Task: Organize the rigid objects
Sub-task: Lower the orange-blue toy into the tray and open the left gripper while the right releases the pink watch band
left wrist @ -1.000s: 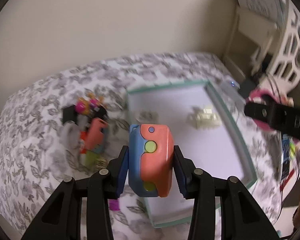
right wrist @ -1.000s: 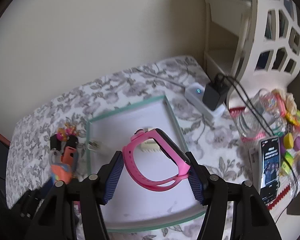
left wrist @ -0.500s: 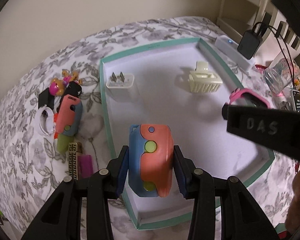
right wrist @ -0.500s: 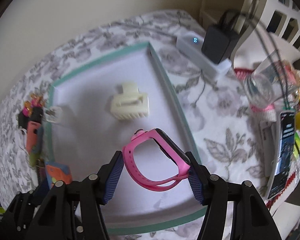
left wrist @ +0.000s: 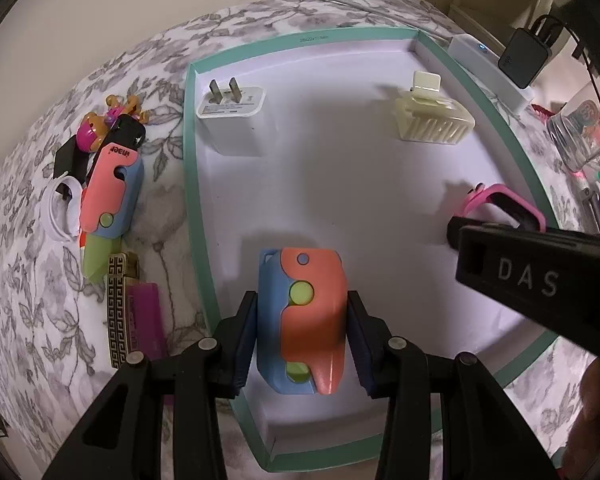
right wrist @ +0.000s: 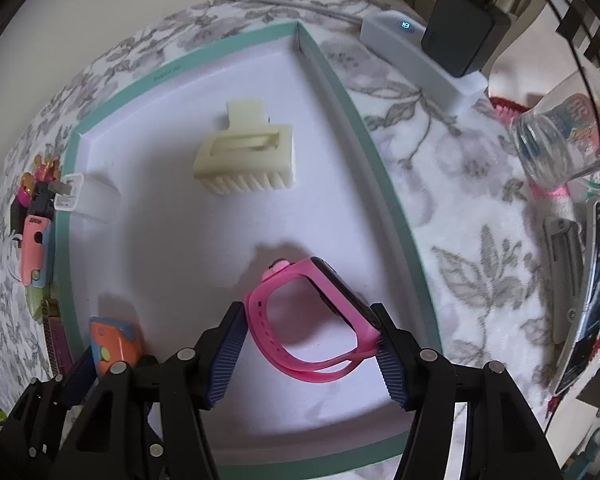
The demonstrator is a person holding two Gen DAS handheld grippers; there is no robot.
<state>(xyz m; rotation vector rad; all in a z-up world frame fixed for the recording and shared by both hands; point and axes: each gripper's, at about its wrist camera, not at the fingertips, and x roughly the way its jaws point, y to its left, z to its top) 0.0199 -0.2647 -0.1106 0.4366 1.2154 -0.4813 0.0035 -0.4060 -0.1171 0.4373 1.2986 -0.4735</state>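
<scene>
The left gripper (left wrist: 302, 340) is clamping a blue-and-coral plastic toy block with green buttons (left wrist: 304, 316), its long axis running away from the camera, over the near left of the shallow teal-rimmed white tray (left wrist: 198, 200). The right gripper (right wrist: 310, 344) is gripping a pink silicone watch band (right wrist: 312, 320) on edge, loop spanning the jaws, above the tray's right side. Releasing high could make either bounce toward the cream plastic hair claw (right wrist: 246, 160) or white plug adapter (left wrist: 232, 114) farther in.

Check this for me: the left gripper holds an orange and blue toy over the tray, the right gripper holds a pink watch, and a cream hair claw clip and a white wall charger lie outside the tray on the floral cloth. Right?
Not quite. The cream hair claw clip and the white wall charger lie inside the tray, as the left wrist view shows. The rest holds: the left gripper holds the orange and blue toy over the tray, and the right gripper holds the pink watch.
</scene>
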